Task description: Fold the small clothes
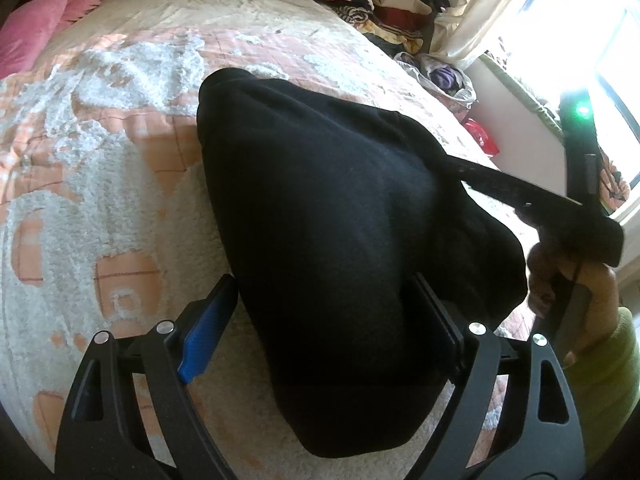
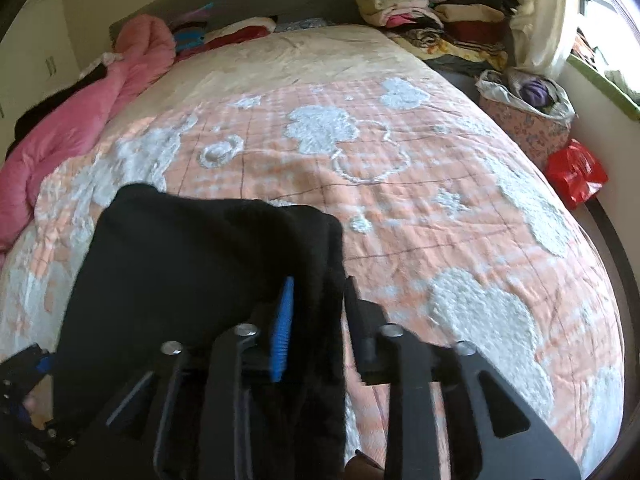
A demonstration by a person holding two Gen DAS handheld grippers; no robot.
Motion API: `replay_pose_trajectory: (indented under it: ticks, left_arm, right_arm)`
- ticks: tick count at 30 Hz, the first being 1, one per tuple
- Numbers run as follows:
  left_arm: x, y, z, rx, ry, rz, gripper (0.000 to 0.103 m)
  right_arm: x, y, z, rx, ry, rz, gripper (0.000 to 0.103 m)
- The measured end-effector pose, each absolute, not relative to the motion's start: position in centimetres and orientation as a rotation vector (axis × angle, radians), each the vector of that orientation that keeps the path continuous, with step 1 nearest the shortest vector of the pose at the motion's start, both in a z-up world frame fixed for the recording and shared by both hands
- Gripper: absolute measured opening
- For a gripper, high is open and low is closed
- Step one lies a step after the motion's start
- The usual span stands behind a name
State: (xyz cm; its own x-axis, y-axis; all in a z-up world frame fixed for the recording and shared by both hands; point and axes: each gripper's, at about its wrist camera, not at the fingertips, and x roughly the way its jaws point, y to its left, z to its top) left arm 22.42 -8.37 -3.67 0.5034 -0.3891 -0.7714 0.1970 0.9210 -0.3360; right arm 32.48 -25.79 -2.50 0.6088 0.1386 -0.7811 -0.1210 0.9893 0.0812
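Right wrist: hand-held gripper [image 2: 316, 300] astride black garment [image 2: 180, 264].

- The right tool [image 2: 316, 312] has the folded edge of a black garment [image 2: 192, 264] between its narrowly parted fingers.
- The garment lies on a peach bedspread [image 2: 400, 200].

Bed [image 2: 400, 208] fills view, covered by peach checked quilt with white fluffy patches. Pink duvet [image 2: 80, 120] bunched along bed edge at 9 o'clock. Stacks of folded clothes [image 2: 432, 12] at 1 o'clock, beyond bed's far corner. Cream curtain [image 2: 540, 20] hangs at 2 o'clock beside bright window [image 1: 580, 40]. Floral box [image 2: 528, 120] stuffed with clothes at 3 o'clock; red bag [image 2: 576, 172] just beside it.
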Motion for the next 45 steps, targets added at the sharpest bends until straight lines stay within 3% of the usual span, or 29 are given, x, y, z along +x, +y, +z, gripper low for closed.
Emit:
replay_pose_trajectory:
  ticks: [4,15,23,24,26,30,35,36,38,39,42,45]
  left_arm:
    - [21.9,-8.2,-3.3,-0.213,0.974,-0.358,0.078]
    - [20.2,-7.9,-2.4,-0.211,0.942,-0.354,0.078]
    - [19.4,-7.3,-2.7,-0.246,0.951,-0.363,0.078]
    - [19.3,-7.3,-2.9,-0.248,0.955,-0.364,0.078]
    - [19.2,-7.3,-3.2,-0.245,0.961,-0.365,0.078]
    - [18.9,-7.2,-3.2,-0.247,0.959,-0.367,0.078]
    - [18.7,-7.4,-2.9,-0.230,0.955,-0.364,0.078]
    - [18.6,-7.5,-2.9,-0.228,0.953,-0.362,0.078]
    - [18.6,-7.4,-2.8,-0.228,0.952,-0.360,0.078]
    - [18.6,-7.4,-2.7,-0.228,0.950,-0.359,0.078]
    - [18.6,-7.4,-2.6,-0.230,0.949,-0.359,0.078]
    - [18.6,-7.3,-2.5,-0.232,0.949,-0.361,0.078]
  right_arm:
    - [30.2,-26.9,-0.7,0.072,0.870,0.186,0.045]
    - [23.0,-27.9,1.7,0.144,0.811,0.294,0.045]
    - [20.8,-27.2,-0.1,0.164,0.860,0.337,0.045]
    - [20.7,-27.1,-0.4,0.166,0.872,0.342,0.044]
    - [20.7,-26.8,-1.2,0.151,0.890,0.333,0.011]
    - [20.7,-27.7,-1.8,0.209,0.897,0.297,0.010]
    - [19.9,-26.5,-2.6,0.094,0.889,0.223,0.026]
    - [19.5,-26.2,-2.4,0.083,0.880,0.214,0.032]
    - [18.8,-25.9,-2.0,0.051,0.853,0.168,0.057]
    - [18.7,-25.9,-1.8,0.042,0.839,0.155,0.061]
    - [18.3,-26.1,-1.3,0.029,0.813,0.139,0.062]
    - [18.1,-26.5,-1.2,0.045,0.808,0.131,0.069]
